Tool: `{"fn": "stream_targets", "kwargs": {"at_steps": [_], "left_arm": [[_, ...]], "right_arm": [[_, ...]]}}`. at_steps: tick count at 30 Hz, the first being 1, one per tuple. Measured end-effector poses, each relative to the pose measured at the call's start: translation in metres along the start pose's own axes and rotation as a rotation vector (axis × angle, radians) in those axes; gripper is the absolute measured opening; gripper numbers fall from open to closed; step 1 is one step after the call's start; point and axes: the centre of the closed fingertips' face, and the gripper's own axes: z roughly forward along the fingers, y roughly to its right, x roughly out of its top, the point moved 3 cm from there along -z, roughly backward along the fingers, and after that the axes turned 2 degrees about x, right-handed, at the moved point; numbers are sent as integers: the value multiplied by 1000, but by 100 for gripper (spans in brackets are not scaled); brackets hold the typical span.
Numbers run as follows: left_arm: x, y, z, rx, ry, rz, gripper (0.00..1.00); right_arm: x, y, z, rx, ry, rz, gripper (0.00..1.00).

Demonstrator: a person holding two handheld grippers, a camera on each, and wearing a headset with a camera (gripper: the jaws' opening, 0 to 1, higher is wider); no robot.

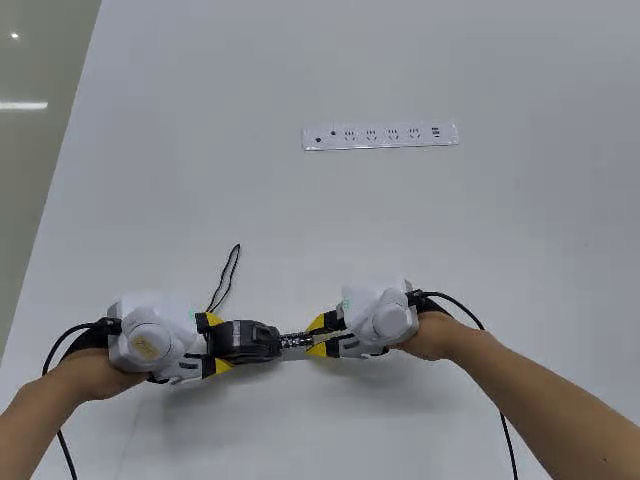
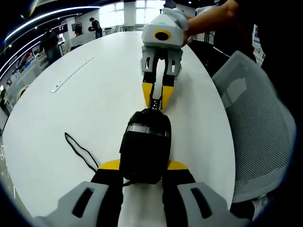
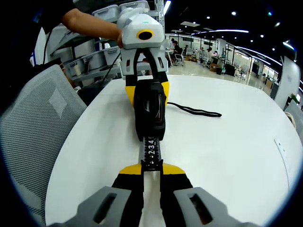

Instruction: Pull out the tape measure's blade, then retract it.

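A: Progress?
B: Early, seemingly — short run of blade (image 1: 295, 341) out. Clamping case (image 1: 245, 340) in left gripper (image 1: 215, 346), pinching blade tip in right gripper (image 1: 322, 336), well near-side of strip (image 1: 380, 136). Retraction left.

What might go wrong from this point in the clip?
The right gripper grips the blade only at its tip; a slip would let it snap back into the case. The case may twist in the left gripper. The loose strap might snag.
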Motion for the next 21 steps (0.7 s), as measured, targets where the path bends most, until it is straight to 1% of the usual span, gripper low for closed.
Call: {"fn": "stream_targets", "kwargs": {"at_steps": [21], "left_arm": [[0, 0, 0, -4, -6, -7, 27]], "right_arm": [[-7, 1, -11, -3, -10, 3, 10]]}}
